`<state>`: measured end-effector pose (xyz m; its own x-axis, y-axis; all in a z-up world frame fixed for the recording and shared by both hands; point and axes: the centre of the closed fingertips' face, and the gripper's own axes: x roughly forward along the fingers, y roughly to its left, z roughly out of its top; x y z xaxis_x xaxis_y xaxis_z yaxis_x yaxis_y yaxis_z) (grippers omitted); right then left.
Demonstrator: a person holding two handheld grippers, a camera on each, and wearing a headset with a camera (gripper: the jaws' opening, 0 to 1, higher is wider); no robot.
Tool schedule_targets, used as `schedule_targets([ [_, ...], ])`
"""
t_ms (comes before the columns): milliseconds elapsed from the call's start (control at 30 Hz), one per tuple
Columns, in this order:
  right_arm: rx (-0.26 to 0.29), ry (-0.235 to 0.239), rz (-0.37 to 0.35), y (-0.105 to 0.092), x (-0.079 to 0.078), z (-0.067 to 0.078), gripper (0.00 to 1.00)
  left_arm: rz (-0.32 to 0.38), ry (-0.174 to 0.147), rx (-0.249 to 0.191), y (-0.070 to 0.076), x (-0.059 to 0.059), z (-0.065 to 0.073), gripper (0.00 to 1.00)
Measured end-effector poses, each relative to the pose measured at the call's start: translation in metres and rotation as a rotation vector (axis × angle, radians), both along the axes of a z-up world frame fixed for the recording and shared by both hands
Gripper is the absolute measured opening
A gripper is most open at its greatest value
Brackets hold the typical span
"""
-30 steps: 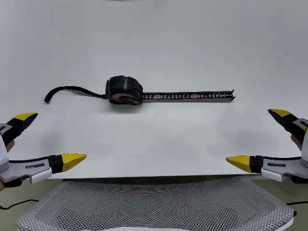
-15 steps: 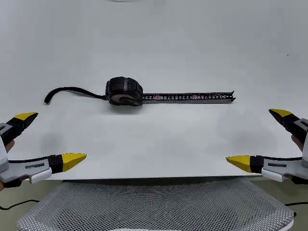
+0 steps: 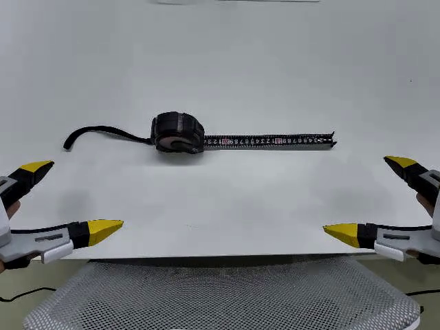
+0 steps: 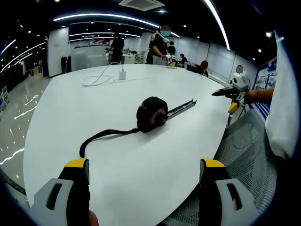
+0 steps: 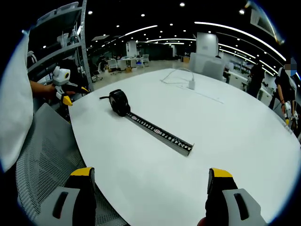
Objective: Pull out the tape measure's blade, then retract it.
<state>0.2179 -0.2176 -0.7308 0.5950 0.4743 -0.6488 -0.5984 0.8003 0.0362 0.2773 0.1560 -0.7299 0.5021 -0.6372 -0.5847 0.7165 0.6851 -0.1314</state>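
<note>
The black tape measure (image 3: 177,132) is lying on its side near the middle of the white table (image 3: 227,62), and it is not being touched by anything. Its blade (image 3: 271,139) is being shown pulled out flat along the tabletop toward the person's right, with the end hook at the far tip. A black wrist strap (image 3: 100,130) is trailing from the opposite side of the case and curving off to the left. The left gripper (image 3: 82,195) is being held at the near left edge of the table, its yellow-tipped jaws spread wide with nothing between them, well apart from the case. The right gripper (image 3: 358,194) is being held likewise at the near right edge, jaws wide apart and holding nothing, apart from the blade's hooked end. A grey mesh chair (image 3: 220,295) is being seen just below the table's near edge. Farther back on the table, a white adapter (image 4: 122,74) with its cable is lying.
</note>
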Motion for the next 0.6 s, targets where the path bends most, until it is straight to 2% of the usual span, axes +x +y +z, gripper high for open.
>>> schedule_targets([
  [167, 0.001, -0.002, 0.0, 0.0, 0.001, 0.0, 0.99, 0.001, -0.002, -0.001, -0.003, 0.002, 0.0, 0.96],
  [367, 0.002, -0.004, 0.008, 0.001, 0.005, 0.0, 0.99, -0.002, -0.011, -0.011, -0.017, 0.01, 0.002, 0.95],
  [600, 0.001, -0.005, 0.011, 0.001, 0.008, 0.0, 0.99, -0.018, 0.005, -0.013, -0.031, 0.012, -0.002, 0.95],
])
